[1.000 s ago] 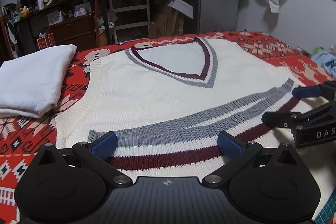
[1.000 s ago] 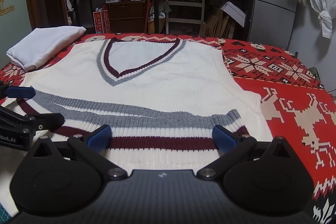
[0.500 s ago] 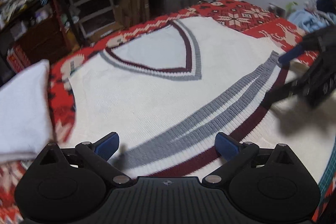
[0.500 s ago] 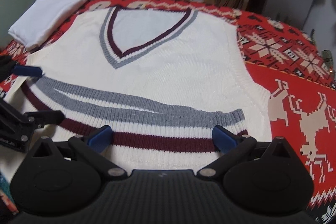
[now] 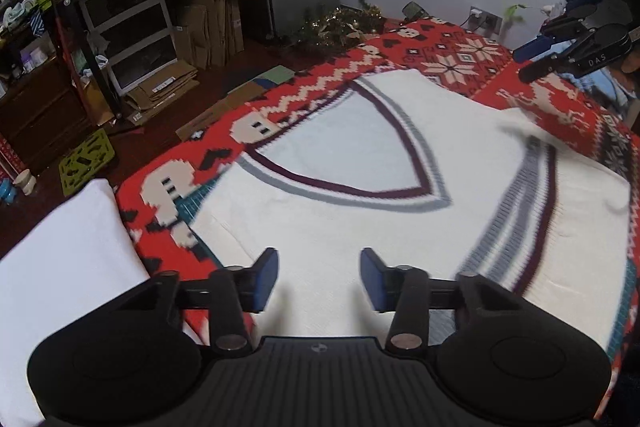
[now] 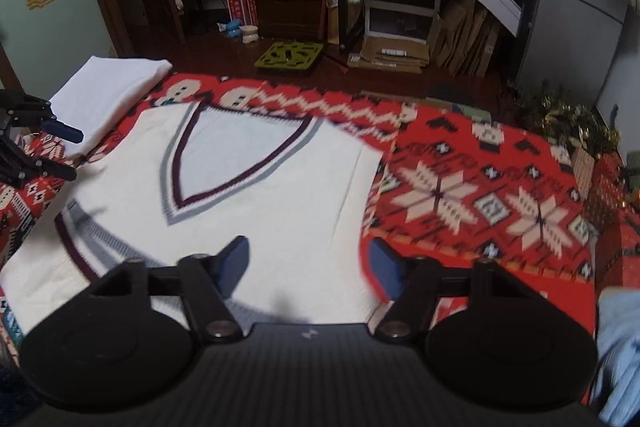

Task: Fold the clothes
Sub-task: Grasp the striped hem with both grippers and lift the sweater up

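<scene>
Cluttered bedroom, patterned red blanket (image 6: pixel 480 187) as our work surface. Item one: cream V-neck vest (image 6: pixel 256 219), lying flat on the blanket, striped hem folded up across its body, which we judge a first fold already made. Item two: our left gripper (image 5: pixel 319 277), above the vest's lower left part, jaws closing with nothing between them. Item three: our right gripper (image 6: pixel 308 263), over the vest's right edge, likewise closing on nothing. Item four: folded white garment (image 6: pixel 108 91), set aside on the blanket's left, presumably finished.
</scene>
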The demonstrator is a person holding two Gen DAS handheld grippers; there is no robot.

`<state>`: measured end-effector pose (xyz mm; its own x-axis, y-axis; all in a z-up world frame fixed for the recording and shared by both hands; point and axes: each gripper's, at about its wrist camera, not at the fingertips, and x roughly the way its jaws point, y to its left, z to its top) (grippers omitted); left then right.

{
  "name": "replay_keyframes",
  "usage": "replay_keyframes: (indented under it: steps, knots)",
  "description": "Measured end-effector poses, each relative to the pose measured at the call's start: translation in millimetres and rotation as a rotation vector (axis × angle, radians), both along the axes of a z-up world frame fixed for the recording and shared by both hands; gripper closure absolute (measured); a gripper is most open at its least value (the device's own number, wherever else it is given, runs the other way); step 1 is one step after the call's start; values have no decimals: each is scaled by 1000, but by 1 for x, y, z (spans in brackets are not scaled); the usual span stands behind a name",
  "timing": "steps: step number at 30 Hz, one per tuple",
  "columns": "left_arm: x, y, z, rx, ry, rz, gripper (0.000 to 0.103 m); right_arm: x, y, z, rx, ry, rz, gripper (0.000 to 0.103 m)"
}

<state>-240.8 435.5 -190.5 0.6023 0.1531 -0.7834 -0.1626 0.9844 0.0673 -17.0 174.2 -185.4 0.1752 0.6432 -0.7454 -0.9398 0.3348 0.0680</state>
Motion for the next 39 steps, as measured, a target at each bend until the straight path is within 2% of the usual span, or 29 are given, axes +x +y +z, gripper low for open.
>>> replay_keyframes:
  steps: [1, 2, 3, 6, 10, 14, 20, 23, 24, 25, 26, 28, 32, 35, 39]
  knots:
    - [7, 10, -1, -1, -1, 4, 66, 8, 6, 1, 1, -16, 10, 50]
    - [14, 19, -3, -2, -4, 10, 66, 15, 14, 0, -7, -33, 19, 64]
    - [21, 28, -4, 2, -4, 12, 66, 22, 24, -2, -7, -35, 29, 70]
    - [41, 55, -10, 8, -4, 11, 66, 43, 54, -9, -7, -40, 59, 70]
    - [61, 85, -23, -25, -10, 12, 66, 65, 99, -22, -53, -81, 132, 72]
    - [72, 103, -36, -62, 0, -17, 66, 81, 143, -44, -119, -100, 210, 78]
    - [78, 116, -51, -73, 29, -56, 66, 94, 185, -68, -175, -107, 286, 79]
    - [77, 121, -56, -97, 23, -71, 68, 99, 195, -75, -175, -58, 312, 80]
    - [77, 121, -56, -104, 16, -74, 69, 101, 196, -75, -172, -38, 317, 87]
    - [77, 121, -56, -111, 9, -78, 75, 102, 198, -76, -169, -18, 322, 90]
    - [78, 121, -57, -115, 4, -81, 86, 102, 197, -76, -167, -14, 327, 94]
    - [80, 116, -55, -108, 8, -89, 96, 99, 196, -76, -162, -16, 331, 97]
    - [82, 107, -50, -65, 8, -81, 100, 91, 191, -70, -152, -51, 314, 101]
    - [72, 100, -33, -47, -53, -51, 100, 86, 186, -64, -137, -74, 294, 102]
    - [46, 77, 1, -14, -138, -56, 100, 77, 168, -33, -70, -99, 272, 102]
